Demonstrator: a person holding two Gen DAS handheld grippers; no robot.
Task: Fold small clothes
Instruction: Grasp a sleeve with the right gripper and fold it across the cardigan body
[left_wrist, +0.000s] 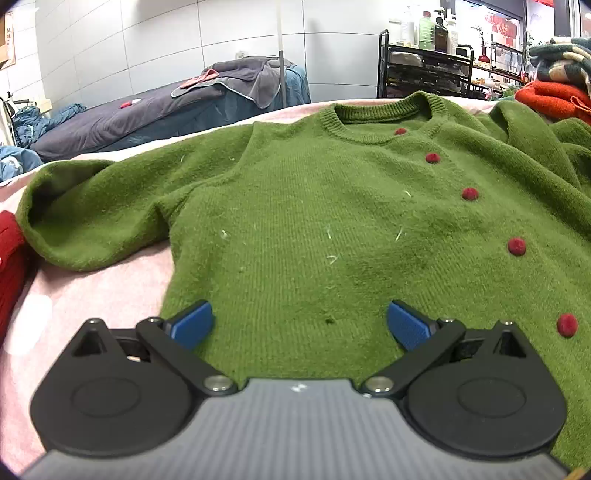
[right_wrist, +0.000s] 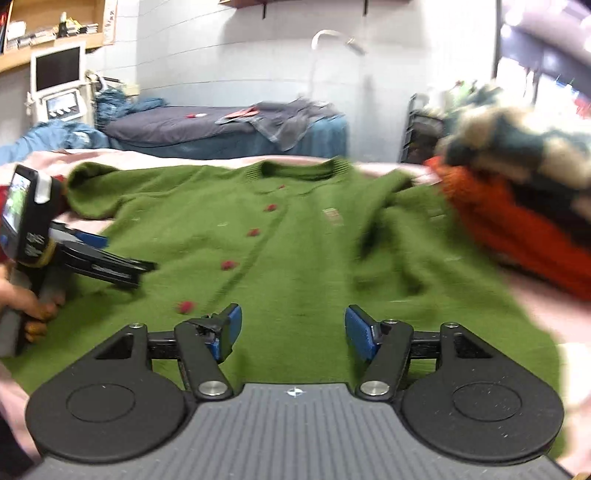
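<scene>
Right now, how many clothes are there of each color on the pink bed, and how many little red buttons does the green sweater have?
Green sweater: 1
Orange knit: 1
Dark green and cream knit: 1, on top of the orange one
Red garment: 1, at the left edge
Red buttons: 5
Total: 4 clothes, 5 buttons

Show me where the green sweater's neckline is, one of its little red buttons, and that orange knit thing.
neckline (left_wrist: 373, 122): left wrist view, on the ribbed front collar band.
red button (left_wrist: 516, 246): left wrist view, middle of the fourth button down.
orange knit (right_wrist: 491, 218): right wrist view, on its blurred front face under the dark-and-cream knit.
</scene>
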